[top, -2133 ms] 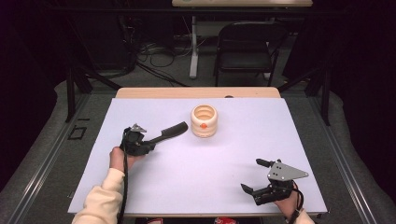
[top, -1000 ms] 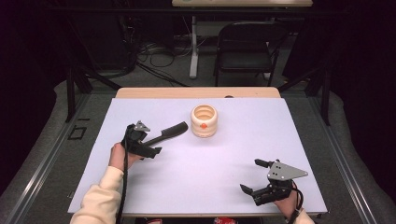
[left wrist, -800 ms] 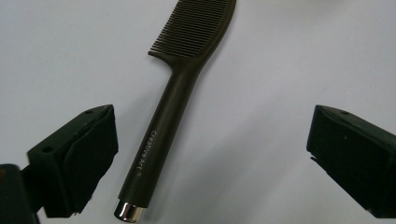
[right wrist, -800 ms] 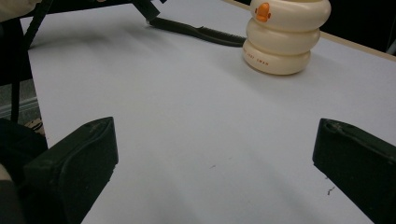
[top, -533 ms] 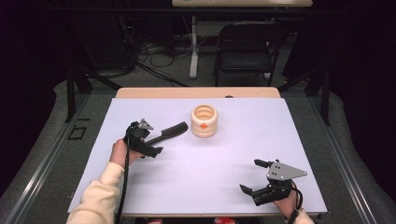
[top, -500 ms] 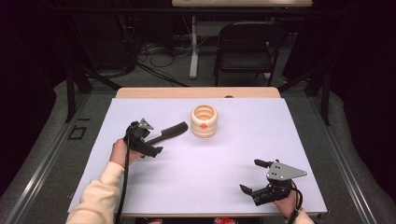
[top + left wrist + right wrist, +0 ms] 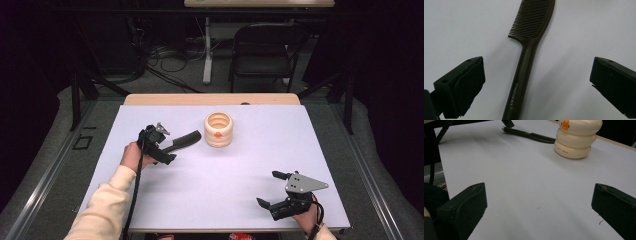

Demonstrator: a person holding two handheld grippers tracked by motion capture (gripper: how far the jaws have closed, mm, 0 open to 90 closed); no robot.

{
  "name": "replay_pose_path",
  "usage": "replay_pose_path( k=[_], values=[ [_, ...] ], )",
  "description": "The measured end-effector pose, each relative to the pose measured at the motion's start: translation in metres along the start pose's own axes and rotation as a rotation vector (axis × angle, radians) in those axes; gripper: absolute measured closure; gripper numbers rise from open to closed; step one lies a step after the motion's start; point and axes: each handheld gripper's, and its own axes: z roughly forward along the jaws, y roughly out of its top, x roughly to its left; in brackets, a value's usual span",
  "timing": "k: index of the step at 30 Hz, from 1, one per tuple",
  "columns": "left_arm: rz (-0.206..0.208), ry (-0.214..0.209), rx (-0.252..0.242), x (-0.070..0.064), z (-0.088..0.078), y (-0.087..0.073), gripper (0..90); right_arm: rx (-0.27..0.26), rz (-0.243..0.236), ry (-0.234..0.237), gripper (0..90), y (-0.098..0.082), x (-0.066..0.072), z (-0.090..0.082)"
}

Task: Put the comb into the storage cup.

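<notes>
A dark brown comb [image 7: 183, 139] lies flat on the white table, its teeth end pointing at a cream ribbed holder [image 7: 218, 130] with an orange dot. My left gripper [image 7: 167, 147] is at the comb's handle end and open. Its jaws have just been opening. In the left gripper view the comb's handle [image 7: 525, 72] lies between the wide jaws, and neither pad touches it. My right gripper [image 7: 267, 188] rests open near the front right of the table with nothing in it. The right gripper view has the holder [image 7: 575, 137] and the comb [image 7: 534, 135] far ahead.
The white table top [image 7: 225, 170] has bare room between the two grippers. Beyond the wooden far edge stand a dark folding chair [image 7: 265, 45] and cables on the floor. A cable trails from the left gripper along the sleeve.
The left gripper has crept a little toward the far side of the table at the comb's handle. The comb, the holder and the right gripper stay where they were.
</notes>
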Motion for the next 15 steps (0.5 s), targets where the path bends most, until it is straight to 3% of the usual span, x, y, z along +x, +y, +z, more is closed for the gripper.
replay_pose_path(
  k=[5, 7, 12, 15],
  values=[
    [0.029, -0.015, 0.036, 0.001, 0.002, 0.006, 4.9, 0.002, 0.002, 0.005, 0.0, 0.0, 0.0, 0.0],
    [0.043, -0.004, 0.049, 0.001, 0.004, 0.009, 9.9, 0.002, 0.002, 0.005, 0.0, 0.0, 0.0, 0.0],
    [0.051, 0.009, 0.138, 0.006, 0.011, 0.015, 26.3, 0.009, 0.003, 0.012, 0.0, 0.0, 0.0, 0.001],
    [0.061, 0.009, 0.167, 0.008, 0.013, 0.018, 30.6, 0.009, 0.004, 0.014, 0.0, 0.0, 0.0, 0.001]
  ],
)
